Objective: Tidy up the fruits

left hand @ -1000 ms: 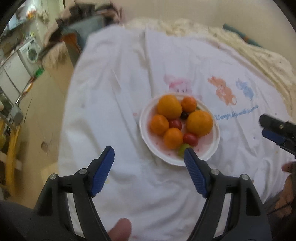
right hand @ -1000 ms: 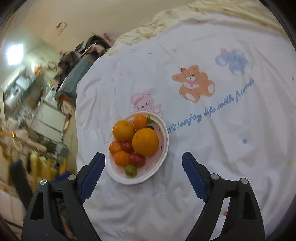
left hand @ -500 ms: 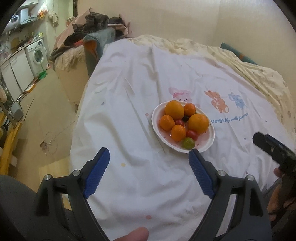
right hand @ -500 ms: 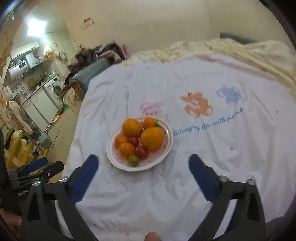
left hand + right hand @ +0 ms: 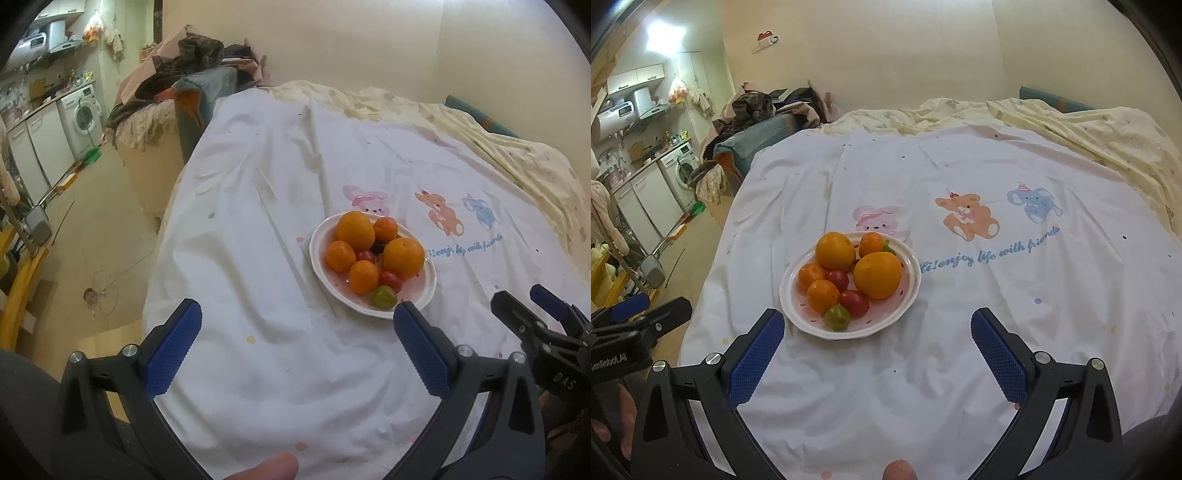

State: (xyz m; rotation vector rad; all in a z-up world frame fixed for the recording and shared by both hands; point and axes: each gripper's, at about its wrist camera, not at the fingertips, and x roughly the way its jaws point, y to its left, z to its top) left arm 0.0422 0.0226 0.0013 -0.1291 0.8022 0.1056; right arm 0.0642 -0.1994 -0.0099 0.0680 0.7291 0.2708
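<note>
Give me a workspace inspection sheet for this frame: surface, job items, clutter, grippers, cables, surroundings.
Surface: white printed sheet with cartoon animals, wrinkled, over a bed.
Job's things: white plate holding two large oranges, three smaller orange fruits, red tomatoes and one green tomato; all the fruit is on the plate.
Clutter: nothing seen on the sheet besides the plate.
Grippers: left gripper with jaws opening, nothing between them; right gripper open, empty. Both short of the plate.
Cables: nothing seen.
Surroundings: cream blanket behind, clothes pile, washing machine at left.
</note>
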